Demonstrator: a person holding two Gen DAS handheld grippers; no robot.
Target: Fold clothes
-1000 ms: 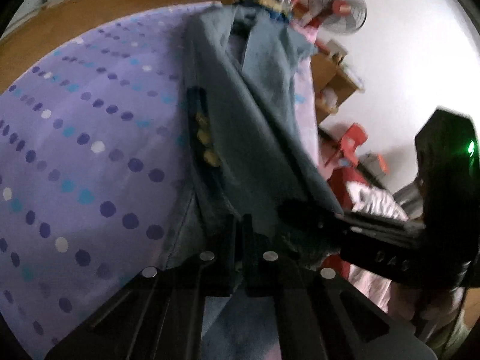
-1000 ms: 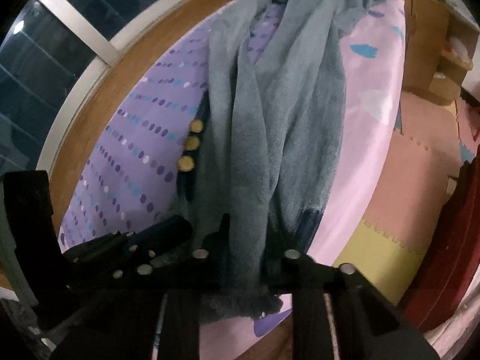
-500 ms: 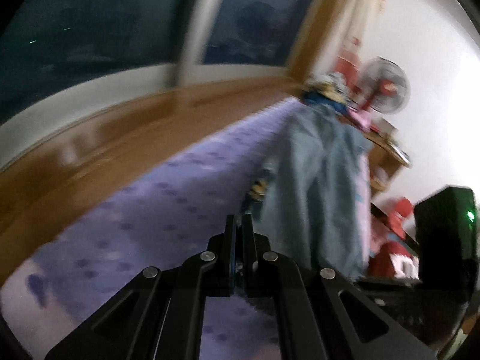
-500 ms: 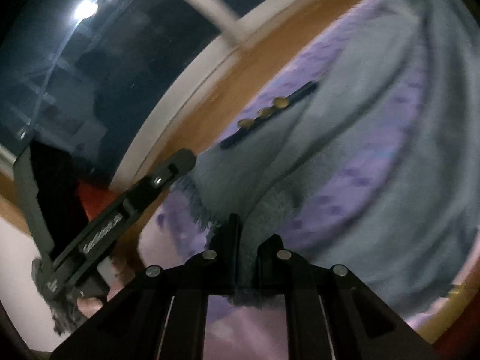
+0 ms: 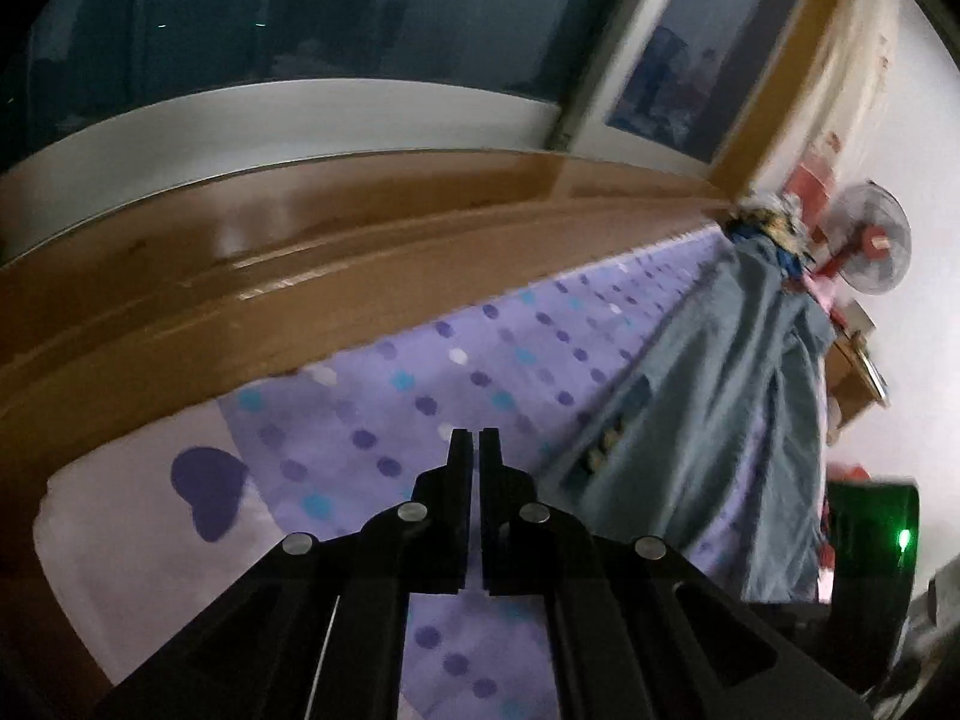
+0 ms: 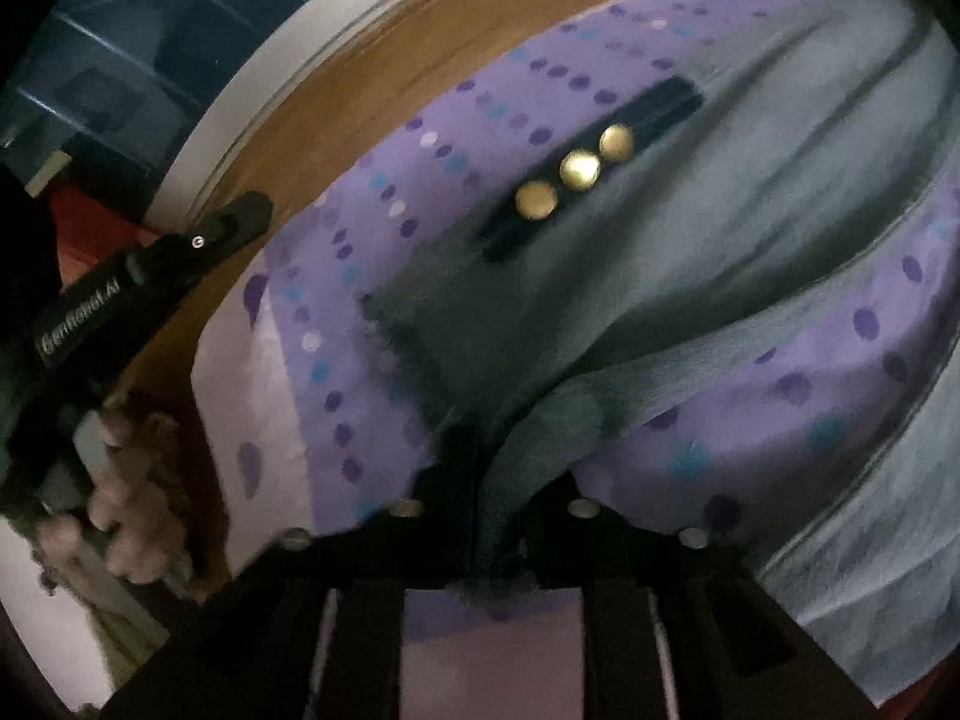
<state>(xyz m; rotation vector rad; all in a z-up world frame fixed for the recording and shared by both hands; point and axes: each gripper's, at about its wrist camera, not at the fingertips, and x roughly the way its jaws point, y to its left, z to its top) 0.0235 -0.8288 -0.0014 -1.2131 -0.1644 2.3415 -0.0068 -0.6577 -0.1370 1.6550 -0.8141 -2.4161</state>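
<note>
A blue-grey garment lies stretched along the purple dotted bedsheet, to the right of my left gripper. That gripper is shut, nothing shows between its fingers, and it hovers over bare sheet. In the right wrist view the garment fills the middle, with three brass buttons on a dark strip. My right gripper sits at the garment's fringed edge. Its jaws are opening, and a fold of the cloth still lies between them. The left gripper shows at the left, held by a hand.
A wooden ledge and dark window run along the bed's far side. A pale pink sheet with a purple heart covers the near corner. A fan and shelves stand past the bed's far end.
My left gripper has swung left off the garment to bare sheet. The garment has dropped from hanging to lying on the bed. The right jaws have parted around the cloth edge.
</note>
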